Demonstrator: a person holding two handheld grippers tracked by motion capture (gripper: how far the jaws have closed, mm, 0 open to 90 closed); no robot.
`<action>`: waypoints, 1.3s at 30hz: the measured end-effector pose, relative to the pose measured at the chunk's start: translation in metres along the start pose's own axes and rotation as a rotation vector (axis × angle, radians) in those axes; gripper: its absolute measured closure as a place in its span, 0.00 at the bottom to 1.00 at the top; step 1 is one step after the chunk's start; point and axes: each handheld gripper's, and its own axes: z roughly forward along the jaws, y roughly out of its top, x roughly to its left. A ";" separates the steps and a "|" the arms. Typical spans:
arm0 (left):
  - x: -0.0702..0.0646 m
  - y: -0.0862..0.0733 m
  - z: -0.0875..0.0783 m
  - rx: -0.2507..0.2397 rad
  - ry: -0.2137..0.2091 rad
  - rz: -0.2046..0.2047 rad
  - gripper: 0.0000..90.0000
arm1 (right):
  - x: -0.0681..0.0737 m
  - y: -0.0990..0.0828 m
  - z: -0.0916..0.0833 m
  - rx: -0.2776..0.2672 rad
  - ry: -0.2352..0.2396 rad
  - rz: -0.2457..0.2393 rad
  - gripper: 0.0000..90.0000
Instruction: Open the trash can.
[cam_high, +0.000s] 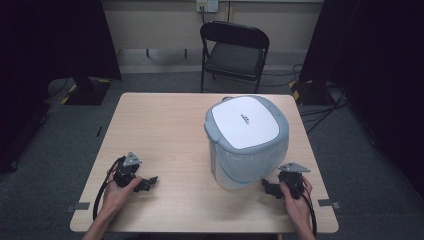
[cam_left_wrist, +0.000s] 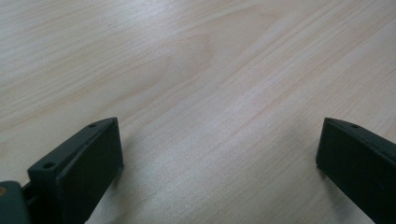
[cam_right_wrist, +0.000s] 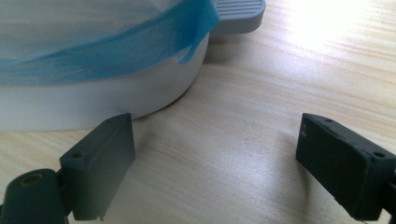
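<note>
Left gripper: jaws apart, empty, resting low on the bare wooden table | lidded white bin: stands right of centre, blue liner showing | right gripper: jaws apart, just beside bin's base, likely poised to reach it.

On the table in front of me the lidded bin stands right of centre, with its lid on top and a liner bag lapped over its wall. My right gripper rests on the tabletop at the near edge, just beside the bin's base — the bin's foot pedal lies beyond it. My left gripper rests on the near left part of the table, well apart from the bin. Behind the table, past its far edge, stands a chair.
</note>
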 end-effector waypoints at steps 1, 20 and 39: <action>0.000 0.000 0.000 0.001 0.003 -0.002 0.00 | 0.000 0.000 0.000 0.000 0.000 0.000 0.12; -0.026 0.036 -0.007 -0.071 -0.038 -0.009 0.21 | -0.015 0.004 -0.014 -0.009 -0.008 0.041 0.26; -0.083 0.111 0.030 -0.169 -0.176 0.030 0.21 | -0.042 0.044 -0.001 -0.122 -0.026 0.057 0.37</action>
